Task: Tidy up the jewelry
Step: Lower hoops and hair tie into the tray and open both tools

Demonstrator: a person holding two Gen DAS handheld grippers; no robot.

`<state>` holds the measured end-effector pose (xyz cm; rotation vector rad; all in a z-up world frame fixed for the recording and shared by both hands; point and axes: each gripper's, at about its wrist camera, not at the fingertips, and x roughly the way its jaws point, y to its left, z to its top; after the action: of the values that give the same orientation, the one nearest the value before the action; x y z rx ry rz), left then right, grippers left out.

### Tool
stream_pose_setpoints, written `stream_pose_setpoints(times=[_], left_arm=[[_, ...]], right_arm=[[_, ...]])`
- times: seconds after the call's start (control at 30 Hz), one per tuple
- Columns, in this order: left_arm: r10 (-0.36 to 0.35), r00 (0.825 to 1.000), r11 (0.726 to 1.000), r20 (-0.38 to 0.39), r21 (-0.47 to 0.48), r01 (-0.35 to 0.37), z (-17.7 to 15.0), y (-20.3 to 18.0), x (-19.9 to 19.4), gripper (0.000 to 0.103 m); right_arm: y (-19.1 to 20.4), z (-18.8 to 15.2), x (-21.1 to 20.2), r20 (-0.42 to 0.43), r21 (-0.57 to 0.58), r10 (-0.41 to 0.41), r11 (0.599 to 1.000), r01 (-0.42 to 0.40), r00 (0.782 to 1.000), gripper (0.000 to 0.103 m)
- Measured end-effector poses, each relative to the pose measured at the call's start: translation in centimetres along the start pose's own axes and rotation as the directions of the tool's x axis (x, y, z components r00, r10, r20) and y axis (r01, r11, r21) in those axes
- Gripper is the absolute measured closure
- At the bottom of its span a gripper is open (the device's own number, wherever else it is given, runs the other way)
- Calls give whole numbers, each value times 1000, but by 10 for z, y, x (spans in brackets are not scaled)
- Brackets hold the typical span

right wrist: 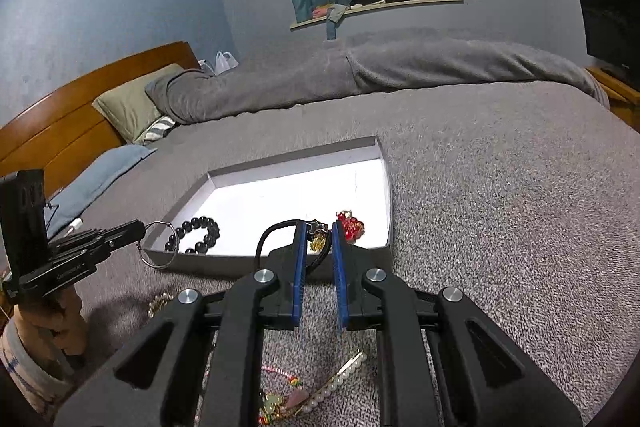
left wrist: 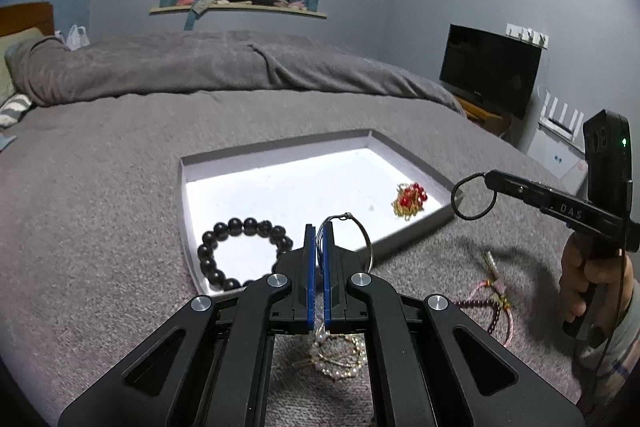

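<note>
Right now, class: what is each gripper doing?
Left gripper: shut on the silver hoop.
Right gripper: shut on the black band.

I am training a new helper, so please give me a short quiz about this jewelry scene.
1. True or false: the black bead bracelet lies inside the tray.
2. The left hand-held gripper grips: A) a pearl string B) a thin metal hoop C) red beads.
3. What does the right hand-held gripper hold?
Key: 1 true; 2 B; 3 a black loop.
</note>
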<state>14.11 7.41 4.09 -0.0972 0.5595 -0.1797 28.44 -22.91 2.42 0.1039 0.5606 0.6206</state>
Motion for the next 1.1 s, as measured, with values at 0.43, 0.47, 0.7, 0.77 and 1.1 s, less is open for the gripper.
stream_pose_setpoints(times=[0.43, 0.47, 0.7, 0.77, 1.1], left_arm=[[21, 1000, 1000, 5, -9, -21, 20, 2, 27, 100], [24, 1000, 1000, 0, -10, -24, 21, 2, 32, 100], [27, 999, 1000, -30, 1, -27, 19, 5, 48, 100], [30, 999, 1000, -34, -1, -30, 18, 8, 51, 100], [42, 997, 999, -57, 27, -41, 12, 2, 64, 100]], right_arm=[[-2, 21, 26, 11, 8, 5, 1000, -5, 1000, 91], [-2, 23, 31, 6, 12, 6, 1000, -6, 1000, 91], [-4, 18, 66, -68, 12, -19, 1000, 19, 997, 91], [-5, 14, 72, -87, 14, -33, 999, 34, 996, 91], [8, 8, 89, -108, -52, -99, 994, 94, 989, 91]])
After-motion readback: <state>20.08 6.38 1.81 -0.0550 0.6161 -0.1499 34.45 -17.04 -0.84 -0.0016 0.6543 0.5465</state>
